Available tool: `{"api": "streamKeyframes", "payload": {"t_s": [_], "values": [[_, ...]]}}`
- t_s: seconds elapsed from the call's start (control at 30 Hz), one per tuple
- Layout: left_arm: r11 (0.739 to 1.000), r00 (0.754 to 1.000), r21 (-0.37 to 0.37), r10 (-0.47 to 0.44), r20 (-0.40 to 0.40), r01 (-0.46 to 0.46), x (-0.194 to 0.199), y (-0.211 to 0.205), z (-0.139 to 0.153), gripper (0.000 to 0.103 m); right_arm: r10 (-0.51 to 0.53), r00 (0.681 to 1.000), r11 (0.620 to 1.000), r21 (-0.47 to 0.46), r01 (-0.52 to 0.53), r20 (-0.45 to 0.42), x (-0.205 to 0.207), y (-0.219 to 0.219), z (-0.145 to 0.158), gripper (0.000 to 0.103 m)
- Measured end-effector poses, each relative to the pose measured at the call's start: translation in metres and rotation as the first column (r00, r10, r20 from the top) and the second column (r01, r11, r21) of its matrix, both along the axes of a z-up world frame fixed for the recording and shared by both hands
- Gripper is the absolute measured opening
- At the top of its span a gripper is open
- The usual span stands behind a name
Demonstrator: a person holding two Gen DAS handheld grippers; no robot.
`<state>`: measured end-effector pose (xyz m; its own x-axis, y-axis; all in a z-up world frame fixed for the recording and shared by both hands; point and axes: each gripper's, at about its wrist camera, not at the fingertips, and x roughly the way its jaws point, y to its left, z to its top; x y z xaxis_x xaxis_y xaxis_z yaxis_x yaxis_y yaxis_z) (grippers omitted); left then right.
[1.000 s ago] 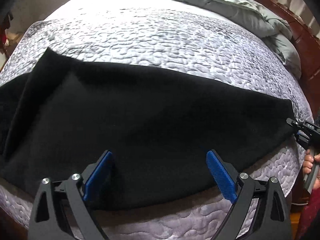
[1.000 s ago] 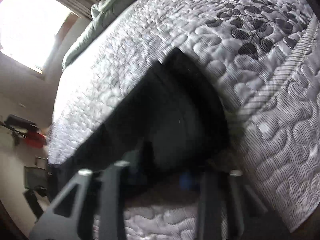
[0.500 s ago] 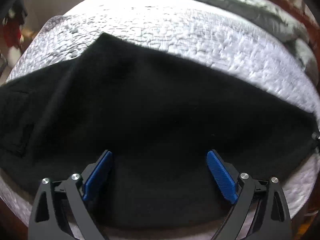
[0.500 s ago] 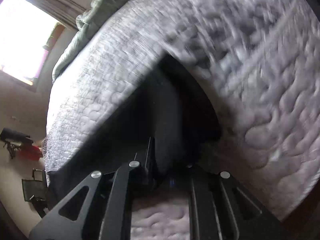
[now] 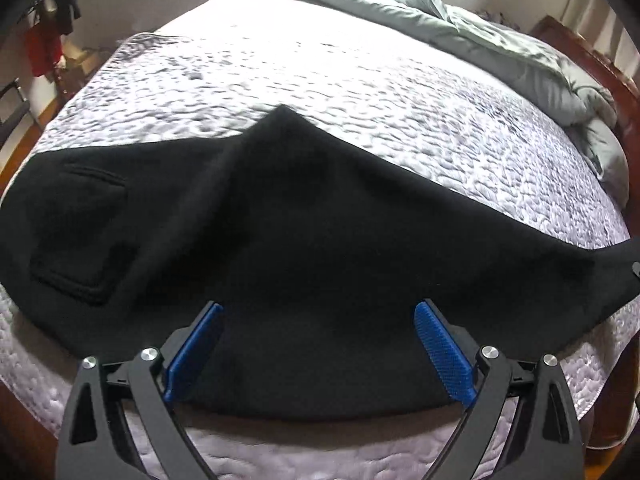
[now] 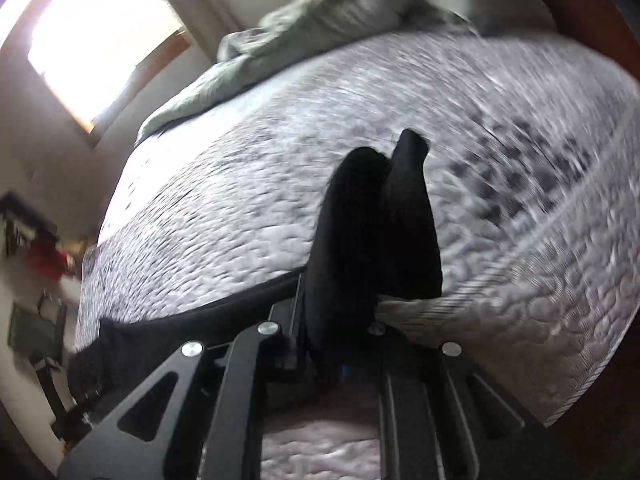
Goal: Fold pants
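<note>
Quilted bed (image 5: 360,92), grey duvet (image 5: 500,52), bright window (image 6: 100,28)

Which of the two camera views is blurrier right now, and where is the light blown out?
Right wrist view: clearly blurrier, the quilted bedspread smeared into streaks, the window blown out to white. Left wrist view: mostly sharp, with glare whitening the far bedspread; the black pants show little detail; fisheye bulges the bed in both.
</note>
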<state>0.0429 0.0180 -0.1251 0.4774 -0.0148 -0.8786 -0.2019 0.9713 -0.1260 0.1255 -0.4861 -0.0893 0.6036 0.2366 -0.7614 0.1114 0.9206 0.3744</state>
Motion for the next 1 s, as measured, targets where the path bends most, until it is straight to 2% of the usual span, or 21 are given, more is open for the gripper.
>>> {"api": "streamKeyframes", "payload": {"t_s": [0.13,0.27,0.43,0.6,0.73,0.93,1.0], "values": [[0.999,0.999,-0.009,0.044,-0.006,-0.044,-0.013,0.021,0.004,0.096,0.084,0.996,0.995,-0.059,-0.082,0.019,0.005,0.05,0.011,0.013],[0.996,0.996,-0.037,0.086,-0.004,-0.086,-0.022,0.036,0.004,0.096,0.176,0.984,0.973,-0.154,-0.173,0.004,0.004,0.105,0.016,0.013],[0.99,0.992,-0.065,0.127,-0.003,-0.127,-0.031,0.052,0.003,0.096,0.284,0.958,0.942,-0.176,-0.286,-0.035,0.006,0.164,0.007,0.013],[0.984,0.987,-0.086,0.158,0.002,-0.158,-0.036,0.065,0.004,0.096,0.387,0.919,0.898,-0.195,-0.395,-0.078,0.007,0.227,-0.008,0.013],[0.977,0.982,-0.109,0.187,0.011,-0.185,-0.042,0.077,0.006,0.096,0.438,0.892,0.854,-0.258,-0.453,-0.115,0.004,0.275,-0.018,0.013],[0.968,0.976,-0.139,0.214,0.026,-0.209,-0.049,0.091,0.007,0.096,0.532,0.839,0.813,-0.208,-0.544,-0.116,-0.002,0.327,-0.023,0.013],[0.966,0.975,-0.144,0.221,0.028,-0.214,-0.05,0.094,0.007,0.097,0.568,0.814,0.787,-0.209,-0.581,-0.125,-0.006,0.35,-0.024,0.013]]}}
